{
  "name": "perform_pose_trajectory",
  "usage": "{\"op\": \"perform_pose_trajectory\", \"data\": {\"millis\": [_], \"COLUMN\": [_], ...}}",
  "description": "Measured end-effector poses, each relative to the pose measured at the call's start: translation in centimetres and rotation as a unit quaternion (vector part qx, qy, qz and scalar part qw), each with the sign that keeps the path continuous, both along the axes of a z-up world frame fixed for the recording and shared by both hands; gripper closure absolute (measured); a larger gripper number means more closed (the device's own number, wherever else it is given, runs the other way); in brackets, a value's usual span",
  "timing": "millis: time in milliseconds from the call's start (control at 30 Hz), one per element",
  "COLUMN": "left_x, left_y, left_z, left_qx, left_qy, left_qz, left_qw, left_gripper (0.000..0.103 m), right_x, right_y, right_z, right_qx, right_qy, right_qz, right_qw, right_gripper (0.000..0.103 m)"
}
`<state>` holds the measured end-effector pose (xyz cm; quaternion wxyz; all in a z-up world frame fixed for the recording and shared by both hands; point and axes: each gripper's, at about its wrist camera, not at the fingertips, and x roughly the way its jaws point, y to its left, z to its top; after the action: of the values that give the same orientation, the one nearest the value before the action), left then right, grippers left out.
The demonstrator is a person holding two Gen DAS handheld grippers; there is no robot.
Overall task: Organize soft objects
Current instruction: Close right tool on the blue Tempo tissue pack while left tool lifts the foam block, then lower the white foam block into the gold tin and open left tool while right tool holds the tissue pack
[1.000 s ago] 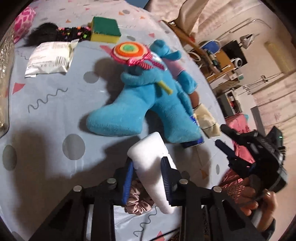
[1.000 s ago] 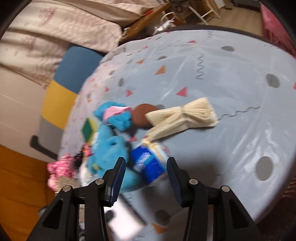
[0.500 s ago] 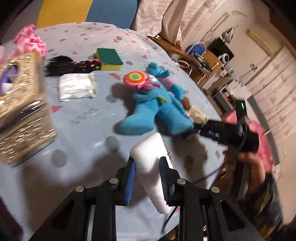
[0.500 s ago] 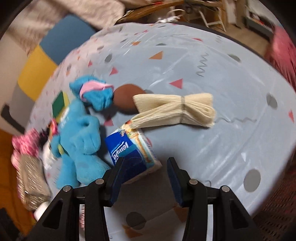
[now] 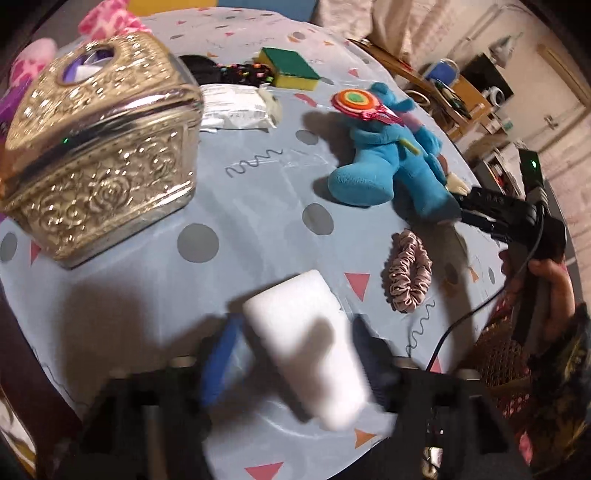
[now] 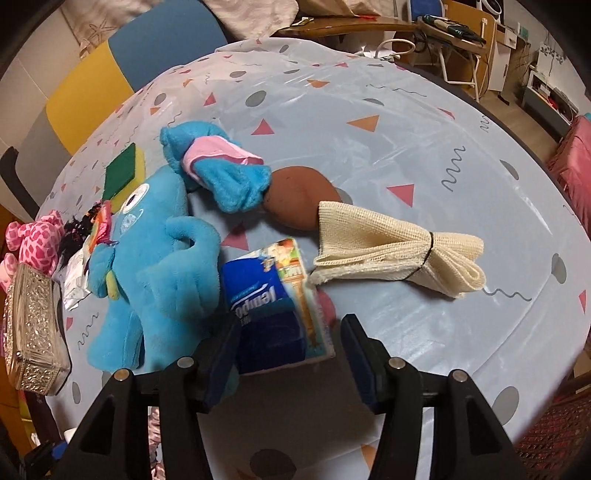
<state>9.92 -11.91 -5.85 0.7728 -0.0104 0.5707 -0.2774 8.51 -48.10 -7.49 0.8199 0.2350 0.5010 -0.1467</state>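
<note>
- Lying on the round table [image 6: 406, 122], whose pale blue cloth is printed with grey dots, coloured triangles and squiggles, are the soft things, one of each: a bright blue plush toy [image 6: 162, 266] holding a felt lollipop [image 5: 354, 101], a green-and-yellow sponge [image 5: 290, 68], a dusty-pink fabric scrunchie [image 5: 408, 269], a cream folded cloth tied with a band [image 6: 399, 251], a brown oval pad [image 6: 301, 197], a white plastic packet [image 5: 236, 107] and a blue pocket-tissue pack [image 6: 273, 302].
- A gold embossed metal box [image 5: 99, 155] stands at the table's left side, with a pink spotted plush [image 6: 35, 240] behind it.
- The left gripper [image 5: 295, 354] has its jaws opening, blurred; the white foam block [image 5: 306, 343] sits between them, and the pads stand off its sides.
- The right gripper [image 6: 288, 350] has its jaws opening around the tissue pack, which lies on the cloth just beside the blue plush; a gap shows on the right side.
- A blue-and-yellow chair back [image 6: 122, 62] and a cluttered wooden desk [image 6: 369, 26] stand beyond the table.
</note>
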Motion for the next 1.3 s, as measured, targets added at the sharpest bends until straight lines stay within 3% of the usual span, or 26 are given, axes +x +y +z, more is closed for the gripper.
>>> {"op": "perform_pose_trajectory", "data": {"millis": [67, 167, 367, 467, 533, 833, 1067, 1300], "left_x": [-0.2, -1.0, -1.5, -2.5, -2.7, -5.0, -5.6, -4.5], "left_y": [-0.5, -2.1, -4.4, -4.1, -3.1, 1.8, 9.0, 20.2], "left_z": [0.2, 0.4, -2.0, -1.9, -1.7, 2.6, 7.2, 8.8], "left_qx": [0.002, 0.036, 0.104, 0.103, 0.086, -0.001, -0.058, -0.039], "left_qy": [-0.003, -0.029, -0.033, -0.066, -0.071, -0.130, -0.150, -0.164], "left_qz": [0.006, -0.006, -0.001, -0.010, -0.011, -0.009, 0.074, 0.204], "left_qw": [1.0000, 0.9989, 0.9940, 0.9924, 0.9937, 0.9915, 0.9842, 0.9644], "left_gripper": [0.028, 0.022, 0.022, 0.036, 0.041, 0.042, 0.041, 0.040], "right_x": [0.0, 0.7, 1.2, 1.3, 1.3, 1.1, 0.5, 0.1], "right_y": [0.4, 1.3, 1.7, 1.8, 2.0, 2.2, 3.0, 3.9], "right_z": [0.1, 0.0, -0.7, -0.8, -0.8, -1.0, -1.3, -1.4], "right_qx": [-0.005, -0.021, -0.046, -0.059, -0.067, -0.075, -0.096, -0.120], "right_qy": [0.002, 0.013, 0.032, 0.036, 0.035, 0.054, 0.050, 0.048], "right_qz": [0.011, 0.035, 0.045, 0.051, 0.054, 0.063, 0.064, 0.071], "right_qw": [1.000, 0.999, 0.997, 0.996, 0.996, 0.994, 0.992, 0.989], "right_gripper": [0.046, 0.046, 0.046, 0.046, 0.047, 0.048, 0.049, 0.049]}}
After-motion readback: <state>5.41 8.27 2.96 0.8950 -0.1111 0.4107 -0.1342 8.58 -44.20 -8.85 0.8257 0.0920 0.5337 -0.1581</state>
